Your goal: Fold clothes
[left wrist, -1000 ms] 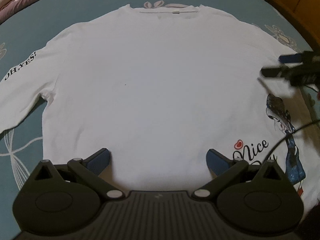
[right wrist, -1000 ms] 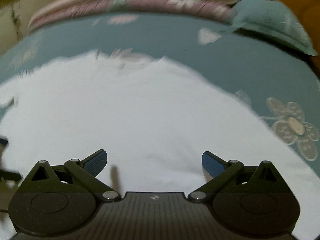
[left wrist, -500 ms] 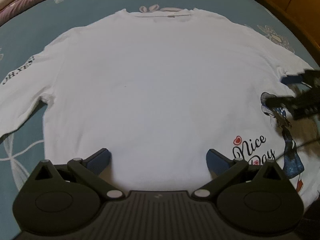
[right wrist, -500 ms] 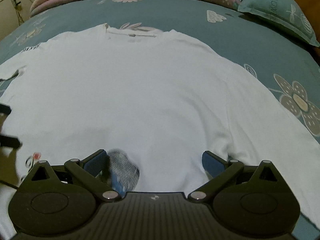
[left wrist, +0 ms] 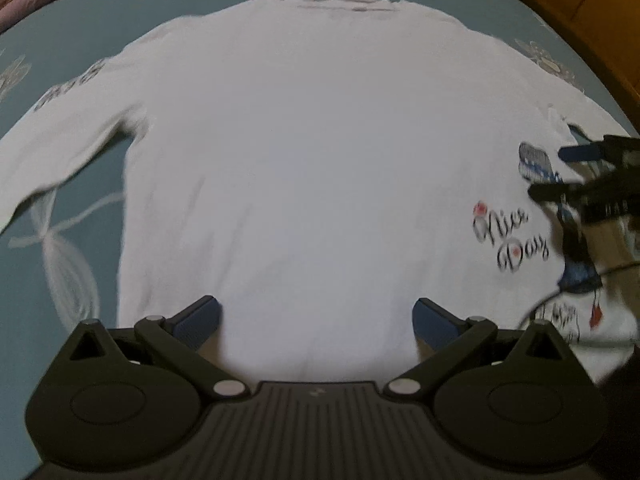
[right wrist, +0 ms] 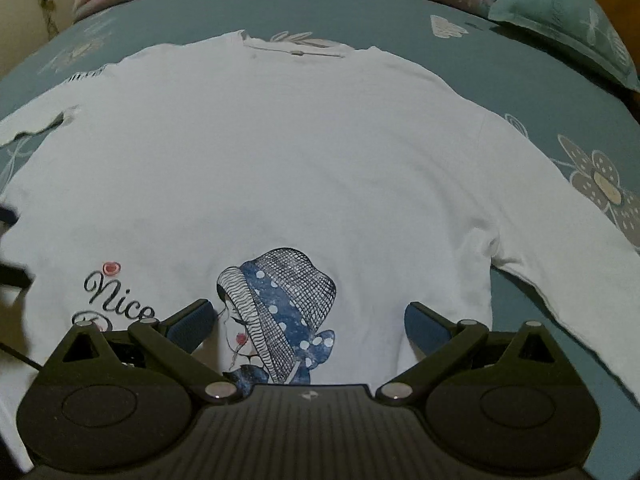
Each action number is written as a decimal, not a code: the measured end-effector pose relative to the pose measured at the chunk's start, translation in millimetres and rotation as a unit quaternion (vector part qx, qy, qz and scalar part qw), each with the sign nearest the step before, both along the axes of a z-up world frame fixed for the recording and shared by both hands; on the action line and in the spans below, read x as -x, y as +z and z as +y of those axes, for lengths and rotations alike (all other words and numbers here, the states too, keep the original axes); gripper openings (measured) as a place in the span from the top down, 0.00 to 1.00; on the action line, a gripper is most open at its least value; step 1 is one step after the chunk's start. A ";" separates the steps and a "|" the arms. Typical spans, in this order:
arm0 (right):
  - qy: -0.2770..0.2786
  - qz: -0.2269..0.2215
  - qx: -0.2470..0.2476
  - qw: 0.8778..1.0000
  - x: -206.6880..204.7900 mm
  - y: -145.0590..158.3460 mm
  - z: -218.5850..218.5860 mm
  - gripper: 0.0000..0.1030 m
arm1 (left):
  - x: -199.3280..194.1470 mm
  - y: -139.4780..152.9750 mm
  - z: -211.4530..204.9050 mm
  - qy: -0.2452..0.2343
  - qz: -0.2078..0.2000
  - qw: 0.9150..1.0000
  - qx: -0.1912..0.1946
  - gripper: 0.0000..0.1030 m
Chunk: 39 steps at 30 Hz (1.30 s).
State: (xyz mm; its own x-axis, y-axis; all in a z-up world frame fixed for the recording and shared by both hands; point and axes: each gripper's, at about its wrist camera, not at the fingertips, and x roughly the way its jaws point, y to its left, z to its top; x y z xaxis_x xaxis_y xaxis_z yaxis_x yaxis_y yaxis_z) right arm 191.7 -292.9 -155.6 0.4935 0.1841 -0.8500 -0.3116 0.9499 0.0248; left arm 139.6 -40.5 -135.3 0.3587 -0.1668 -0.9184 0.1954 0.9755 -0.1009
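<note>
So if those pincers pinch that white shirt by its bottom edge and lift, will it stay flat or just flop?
Probably flop: the white shirt lies thin and limp on the bedspread, its sleeve faintly creased. It looks light, so the open right gripper should lift it easily, though the cloth may drag and bunch.

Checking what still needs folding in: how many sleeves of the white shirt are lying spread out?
2: the left sleeve reaches out over the teal bedspread on the left, the right sleeve on the right.
</note>
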 end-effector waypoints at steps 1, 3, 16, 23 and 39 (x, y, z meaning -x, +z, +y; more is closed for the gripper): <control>-0.001 -0.001 -0.002 1.000 0.4 -0.1 -0.9 0.00 | 5.7 0.8 3.0 0.005 0.005 1.000 0.000 0.01; -0.001 -0.005 -0.005 1.000 1.4 -0.5 -2.2 0.00 | 17.0 2.3 8.9 0.015 0.016 1.000 -0.001 0.01; 0.021 -0.023 -0.009 0.999 4.7 -3.9 -6.7 0.00 | 52.7 5.8 14.2 0.093 0.025 0.995 0.016 0.01; 0.034 -0.002 0.005 0.999 -0.8 -1.6 -3.8 0.00 | 39.8 34.9 58.6 0.155 -0.050 0.987 -0.008 0.01; -0.085 -0.011 0.015 0.996 42.5 38.4 7.0 0.00 | -69.0 16.3 175.1 0.128 -0.192 0.971 0.057 0.01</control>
State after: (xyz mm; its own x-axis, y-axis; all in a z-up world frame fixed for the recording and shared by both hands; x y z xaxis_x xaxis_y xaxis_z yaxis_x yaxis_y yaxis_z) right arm 149.2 -285.9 -117.1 0.5332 0.0720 -0.8429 -0.1469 0.9891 -0.0084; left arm 208.7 134.6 -118.9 0.7140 -0.1194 -0.6899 -0.0077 0.9839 -0.1783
